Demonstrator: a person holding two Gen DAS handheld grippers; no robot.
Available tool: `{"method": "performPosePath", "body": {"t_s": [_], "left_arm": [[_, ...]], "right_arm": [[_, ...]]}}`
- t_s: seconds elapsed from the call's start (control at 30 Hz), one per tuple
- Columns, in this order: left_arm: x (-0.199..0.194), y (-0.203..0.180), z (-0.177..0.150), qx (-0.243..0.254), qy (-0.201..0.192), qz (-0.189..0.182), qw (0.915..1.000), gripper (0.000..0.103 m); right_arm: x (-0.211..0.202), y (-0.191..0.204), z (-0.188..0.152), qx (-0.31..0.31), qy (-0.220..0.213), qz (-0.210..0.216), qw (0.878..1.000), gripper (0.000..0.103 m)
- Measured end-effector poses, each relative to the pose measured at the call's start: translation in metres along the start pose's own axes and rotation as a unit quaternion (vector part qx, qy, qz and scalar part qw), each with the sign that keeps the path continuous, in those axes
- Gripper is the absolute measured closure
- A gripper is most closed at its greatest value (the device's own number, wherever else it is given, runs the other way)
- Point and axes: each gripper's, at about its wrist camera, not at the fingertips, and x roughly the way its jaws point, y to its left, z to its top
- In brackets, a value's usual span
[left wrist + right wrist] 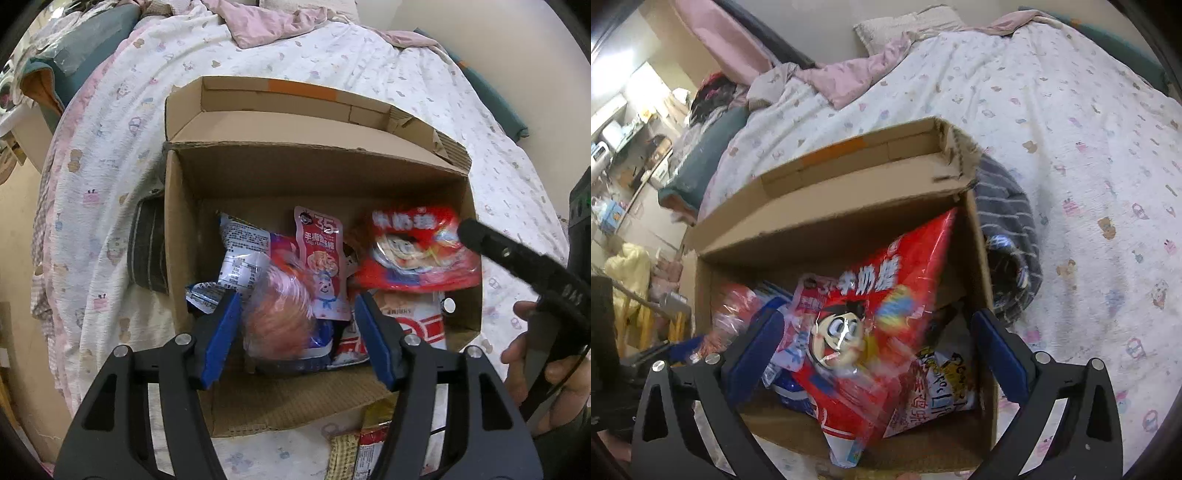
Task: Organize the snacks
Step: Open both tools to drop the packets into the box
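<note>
An open cardboard box [184, 221] stands on a bed and holds several snack packs. In the left wrist view my left gripper [297, 321] is open over the box, with a blurred pinkish clear-wrapped pack [280, 317] between its blue fingers, apparently loose. A pink pouch [321, 258] and a red candy bag [417, 251] lie in the box. In the right wrist view my right gripper [879, 350] is open above the same box [831, 221]; the blurred red candy bag [871, 332] sits between the fingers without contact. The right gripper's black finger [517, 258] shows at the left view's right.
The box sits on a white patterned quilt [1089, 166]. A grey striped cloth [1008, 229] lies against the box's side. More snack packs [365, 443] lie on the bed in front of the box. Pink bedding [266, 22] is bunched at the far end.
</note>
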Motion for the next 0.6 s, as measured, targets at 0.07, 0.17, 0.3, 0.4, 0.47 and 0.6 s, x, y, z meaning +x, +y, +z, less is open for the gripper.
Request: {"method": "performPosePath", "body": {"t_s": [0.07,0.17,0.3,0.4,0.47,0.6], "left_arm": [[0.0024,-0.0011,0.0002,0.002,0.011,-0.01,0.9999,0.035],[0.0016,-0.0043,-0.0005,0.006,0.008,-0.006,0.9999,0.034],[-0.0004,-0.0078,-0.0007,0.015,0.001,0.001,0.9999,0.034],[-0.0014,-0.0076,-0.0006,0.017,0.0,0.002,0.9999,0.034],[-0.0022,-0.0076,-0.0003,0.018,0.0,0.002,0.9998,0.034],[-0.0025,-0.0068,-0.0004,0.016,0.002,0.001,0.9999,0.034]], "right_arm": [[-0.0051,-0.0035,0.0021,0.01,-0.006,0.014,1.0,0.0],[-0.0095,-0.007,0.0035,0.017,-0.01,0.018,1.0,0.0],[-0.0097,-0.0063,0.0043,0.014,-0.006,0.019,1.0,0.0],[-0.0108,-0.0047,0.0036,0.008,-0.006,0.017,1.0,0.0],[-0.0114,-0.0034,0.0035,0.006,-0.007,0.018,1.0,0.0],[-0.0103,-0.0014,0.0019,0.003,-0.002,0.019,1.0,0.0]]}}
